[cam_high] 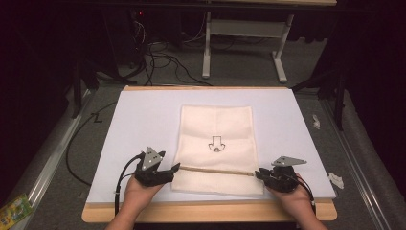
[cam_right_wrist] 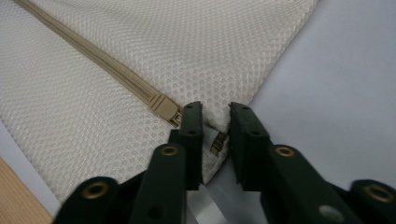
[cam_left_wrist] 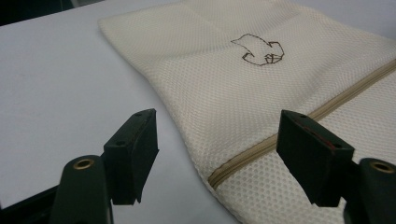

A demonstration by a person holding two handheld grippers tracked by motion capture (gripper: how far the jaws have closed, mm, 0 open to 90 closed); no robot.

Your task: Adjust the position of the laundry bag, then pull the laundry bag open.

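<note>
Cream mesh bag point(cam_high: 216, 143), tan zipper point(cam_high: 215, 170)

A wooden table point(cam_high: 206, 212) carries a white mat point(cam_high: 143, 120), with a cream mesh bag point(cam_high: 218, 143) flat on it.

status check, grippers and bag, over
Left gripper open, jaws straddling the bag's zipper end. Right gripper nearly shut around the zipper pull at the other end. Nothing in the way.
</note>
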